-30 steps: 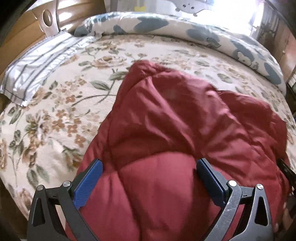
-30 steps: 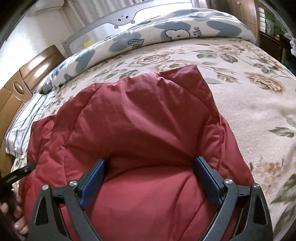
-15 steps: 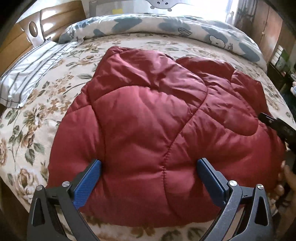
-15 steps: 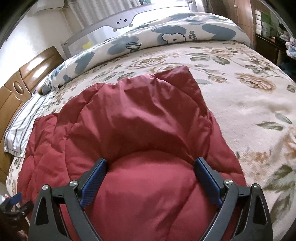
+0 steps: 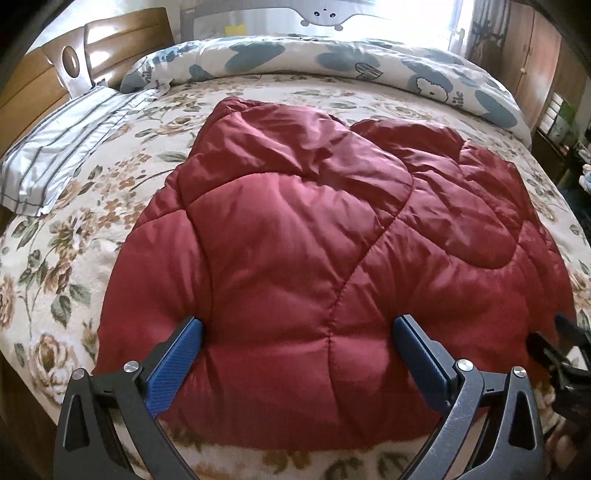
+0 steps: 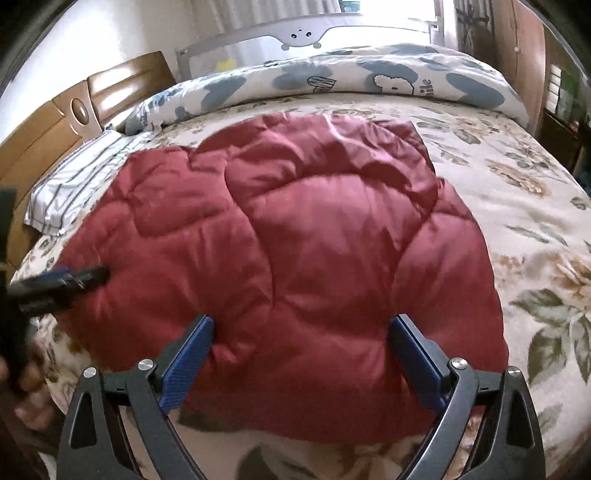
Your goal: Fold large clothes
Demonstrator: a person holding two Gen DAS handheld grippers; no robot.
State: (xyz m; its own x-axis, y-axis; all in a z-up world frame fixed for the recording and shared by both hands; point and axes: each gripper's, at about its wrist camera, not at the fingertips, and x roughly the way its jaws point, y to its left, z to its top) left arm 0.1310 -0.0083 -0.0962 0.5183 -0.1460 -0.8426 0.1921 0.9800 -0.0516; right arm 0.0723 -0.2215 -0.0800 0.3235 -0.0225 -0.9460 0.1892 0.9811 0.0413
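Observation:
A dark red quilted jacket (image 5: 325, 266) lies folded into a rounded bundle on the floral bedspread (image 5: 74, 229). My left gripper (image 5: 295, 354) hovers open over the bundle's near edge, blue pads wide apart, nothing held. In the right wrist view the same red jacket (image 6: 295, 240) fills the middle, and my right gripper (image 6: 301, 350) is open above its near edge. The left gripper's fingers (image 6: 70, 277) show at that view's left side, beside a hand. The right gripper's black tips (image 5: 561, 343) appear at the right edge of the left wrist view.
A striped pillow (image 5: 55, 147) lies at the left by the wooden headboard (image 5: 37, 81). A rolled blue-and-white duvet (image 5: 332, 62) runs along the far side under a grey bed rail (image 6: 303, 33). Wooden cabinets (image 5: 535, 55) stand at the right.
Both grippers have pulled back and up from the jacket, so the whole folded bundle now shows with bedspread in front of it. The jaws stayed open throughout.

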